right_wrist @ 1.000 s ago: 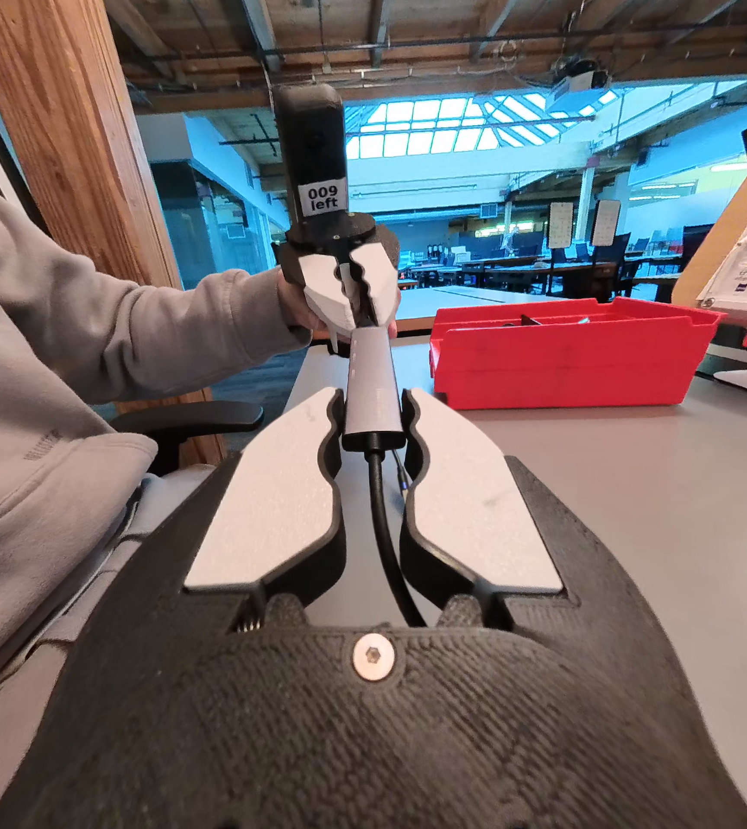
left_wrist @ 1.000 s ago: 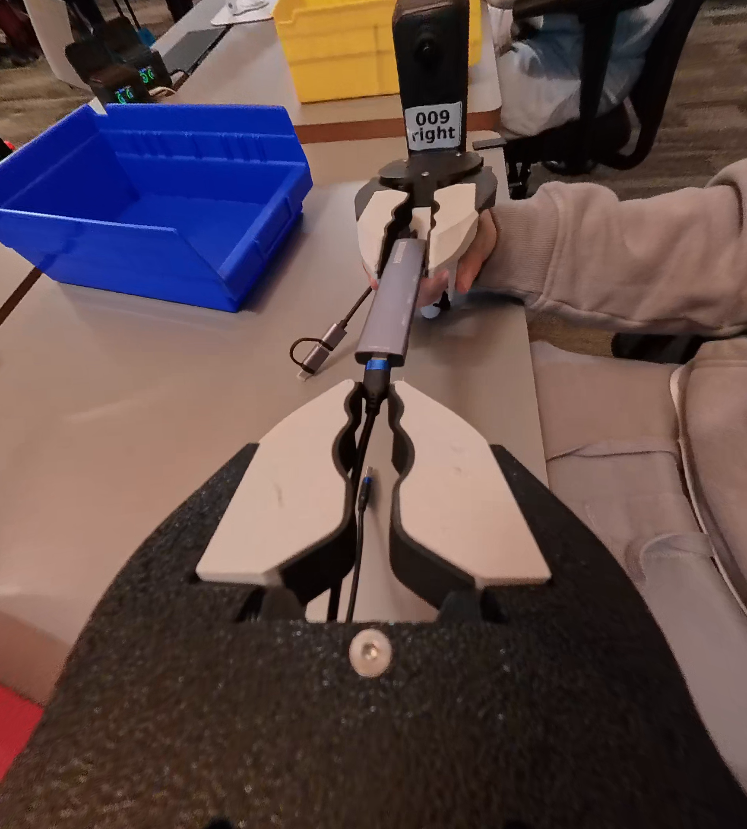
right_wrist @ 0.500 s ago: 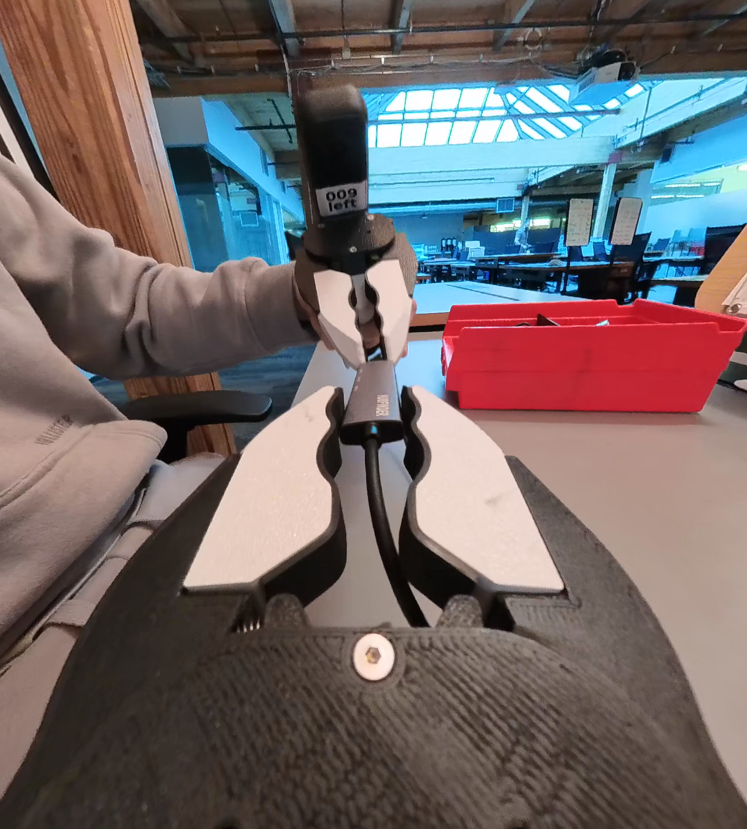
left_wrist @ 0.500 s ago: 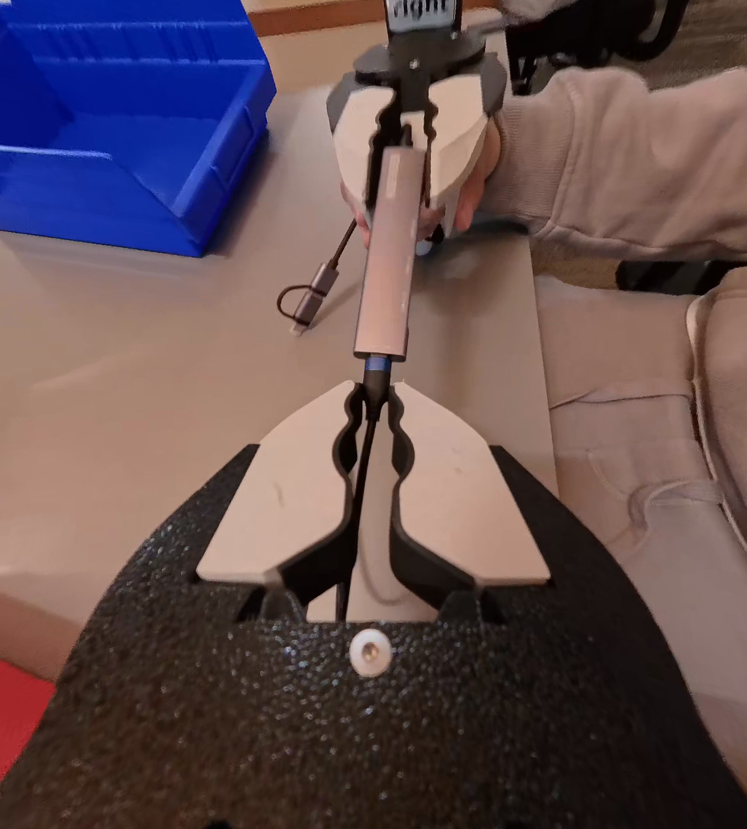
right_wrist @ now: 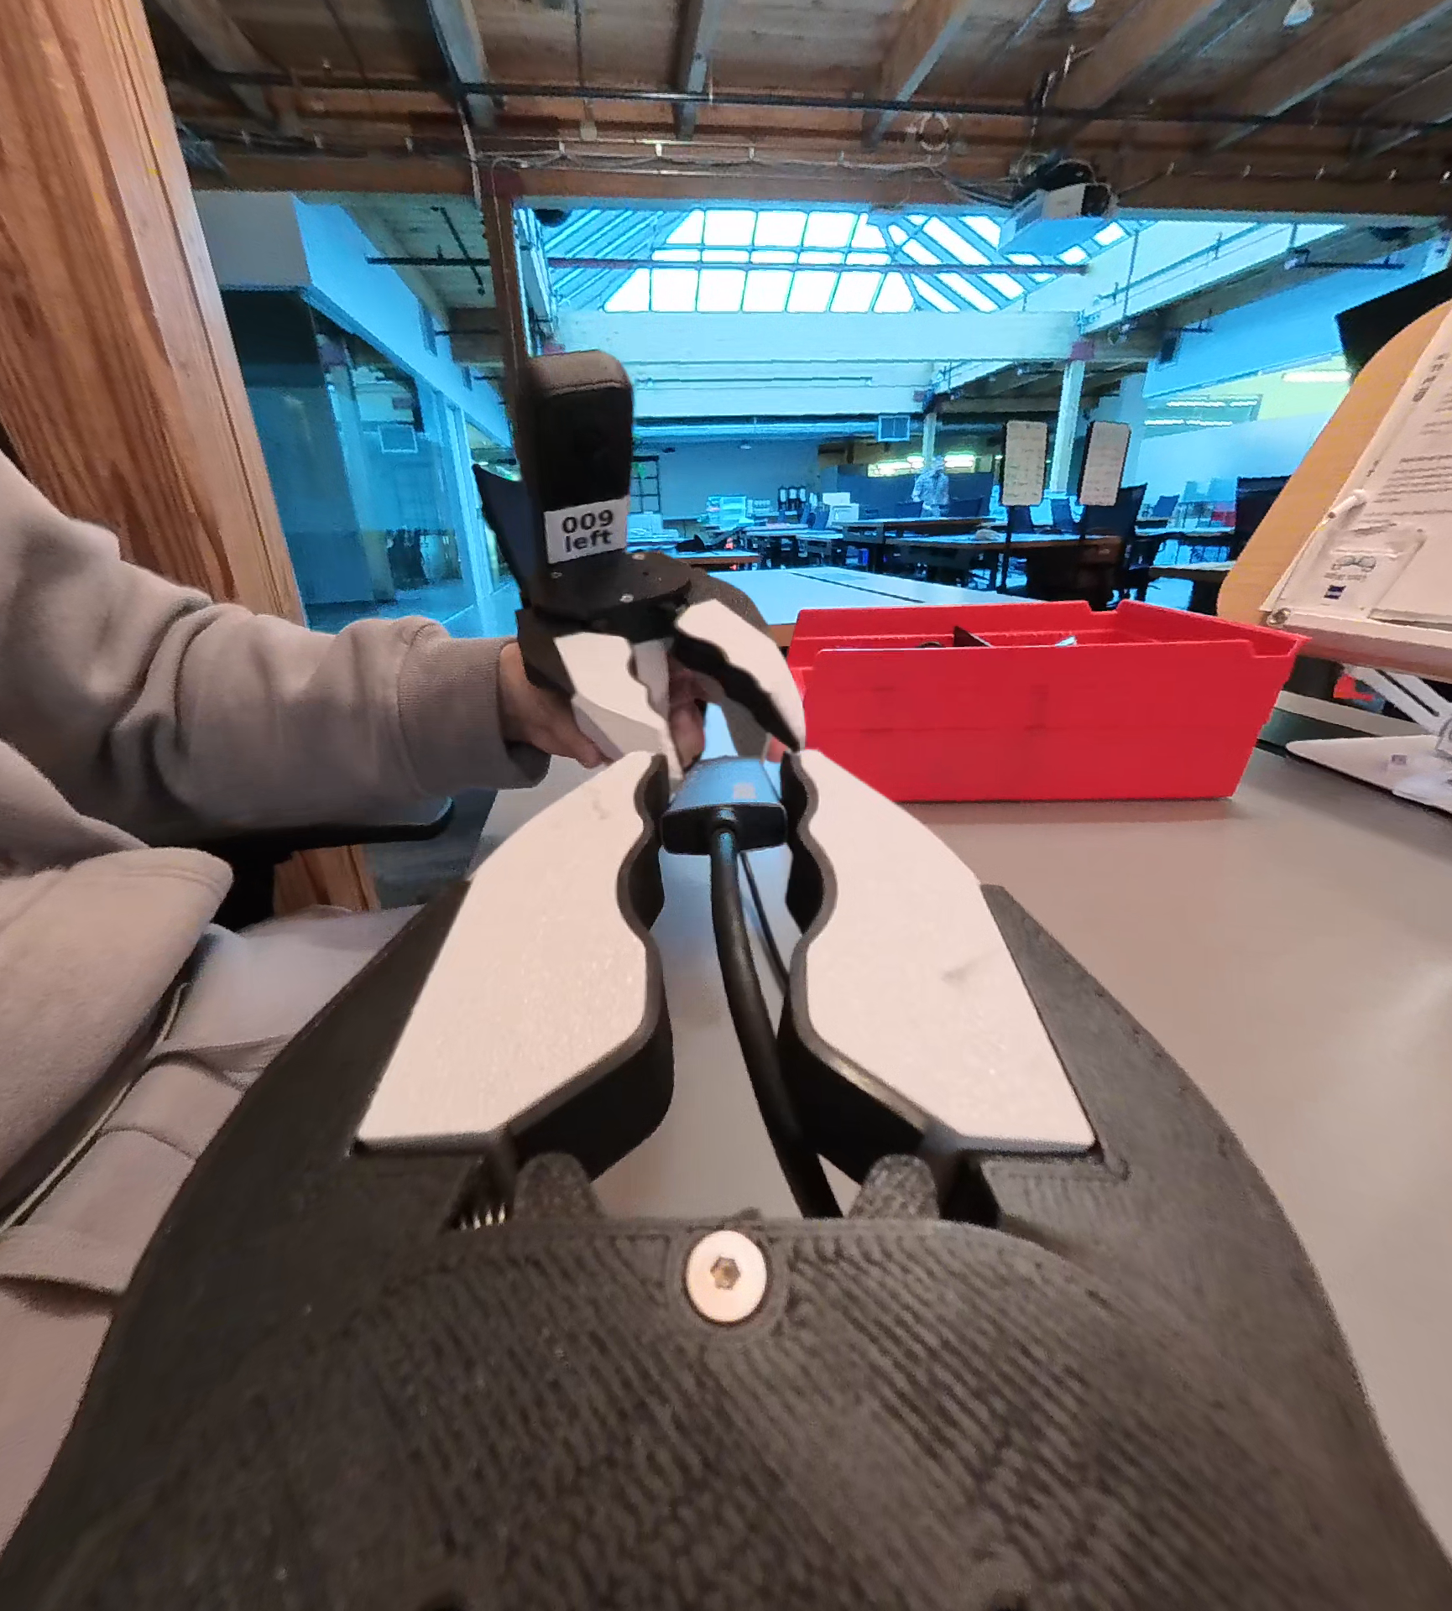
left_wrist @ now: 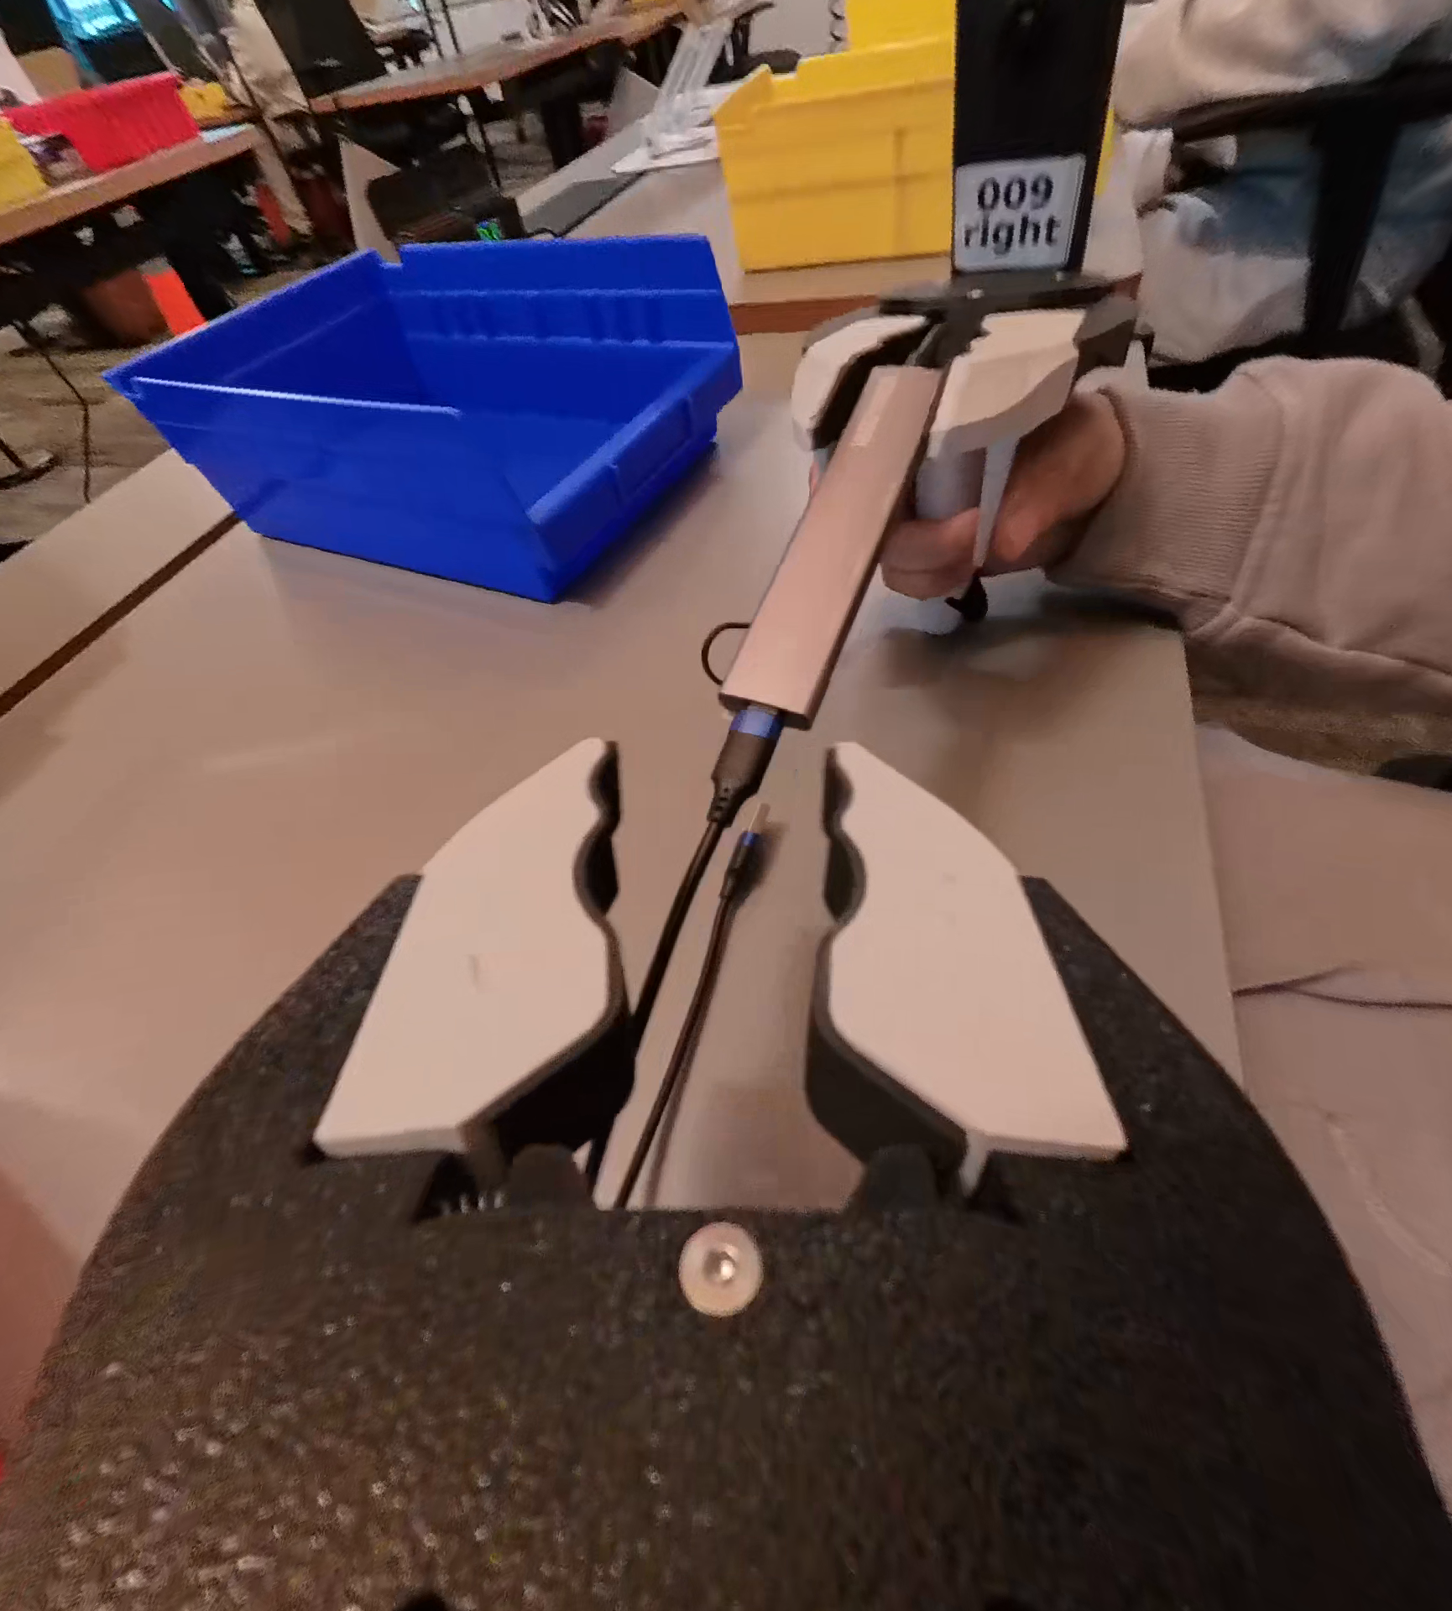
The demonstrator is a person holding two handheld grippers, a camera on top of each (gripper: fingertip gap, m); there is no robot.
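We see a grey table (left_wrist: 286, 785) in a large open workroom. A thick wooden post (right_wrist: 86, 349) stands at one side. Above are wooden ceiling beams (right_wrist: 792, 113) and a bright skylight (right_wrist: 792, 270). Far behind, rows of dark desks (right_wrist: 967, 549) and a black office chair (left_wrist: 1359, 174) stand.

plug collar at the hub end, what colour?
Blue collar on a black plug, seated in the grey hub. Left wrist view shows it best.
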